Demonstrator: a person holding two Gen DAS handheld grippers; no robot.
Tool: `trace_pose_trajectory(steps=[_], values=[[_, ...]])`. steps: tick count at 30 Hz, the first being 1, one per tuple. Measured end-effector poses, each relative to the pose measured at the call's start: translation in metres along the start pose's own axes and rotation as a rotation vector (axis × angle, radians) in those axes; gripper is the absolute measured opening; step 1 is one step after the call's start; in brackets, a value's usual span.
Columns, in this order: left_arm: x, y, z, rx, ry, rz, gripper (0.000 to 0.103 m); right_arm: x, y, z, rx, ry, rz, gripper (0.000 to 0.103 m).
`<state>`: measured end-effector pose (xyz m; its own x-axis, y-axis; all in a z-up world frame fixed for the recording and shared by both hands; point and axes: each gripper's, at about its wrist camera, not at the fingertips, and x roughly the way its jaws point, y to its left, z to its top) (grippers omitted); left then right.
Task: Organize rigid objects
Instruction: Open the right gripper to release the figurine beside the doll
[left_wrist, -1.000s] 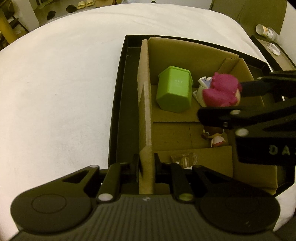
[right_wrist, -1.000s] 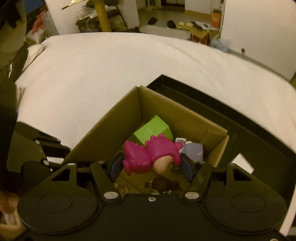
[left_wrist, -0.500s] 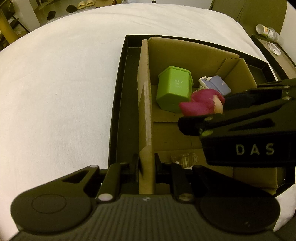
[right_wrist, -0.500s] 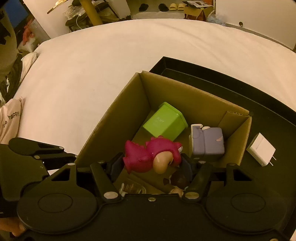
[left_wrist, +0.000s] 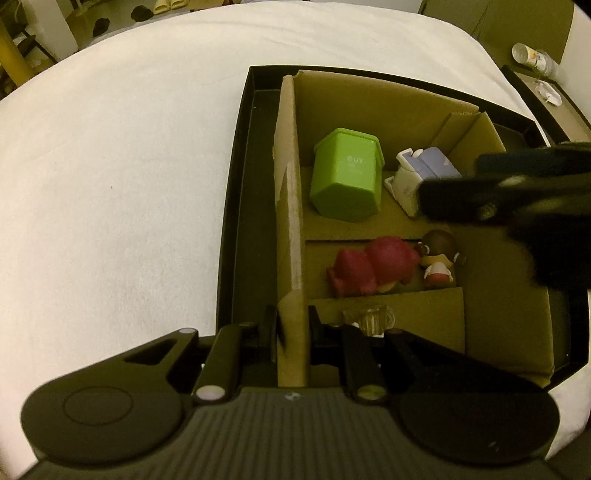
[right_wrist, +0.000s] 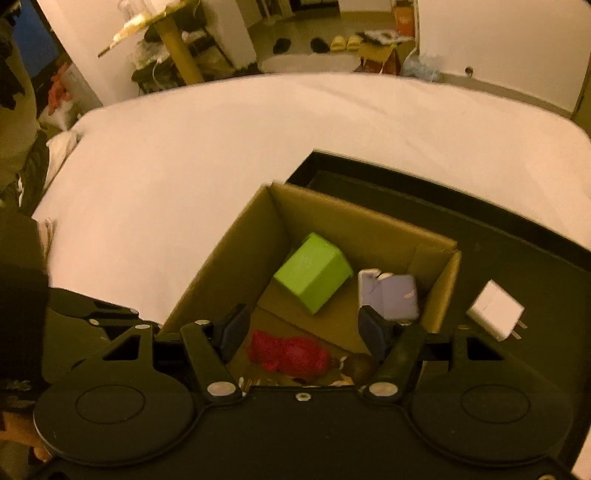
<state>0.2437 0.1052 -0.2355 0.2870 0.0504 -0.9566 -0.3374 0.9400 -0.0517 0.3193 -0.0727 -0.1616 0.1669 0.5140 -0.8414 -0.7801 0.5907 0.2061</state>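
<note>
Both wrist cameras look steeply down past their own fingers, close above the cardboard box (the left one sits right at its side wall). Both views share the box interior, with the green container ahead of each gripper.

The cardboard box is open on top, so a gripper can come in from above. Its floor is crowded: a green bin, a purple block, a pink toy and a small brown figure. The left gripper pinches the box's near wall. The white bed around is bare.
</note>
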Motion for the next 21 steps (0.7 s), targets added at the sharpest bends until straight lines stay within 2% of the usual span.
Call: trace_pose_trajectory(steps=[7, 21], values=[[0.000, -0.005, 0.003, 0.012, 0.012, 0.025, 0.012, -0.029, -0.022, -0.003, 0.012, -0.072, -0.030, 0.065], [0.000, -0.017, 0.009, 0.025, 0.047, 0.082, 0.011, -0.043, -0.063, -0.020, 0.049, -0.081, -0.091, 0.065]])
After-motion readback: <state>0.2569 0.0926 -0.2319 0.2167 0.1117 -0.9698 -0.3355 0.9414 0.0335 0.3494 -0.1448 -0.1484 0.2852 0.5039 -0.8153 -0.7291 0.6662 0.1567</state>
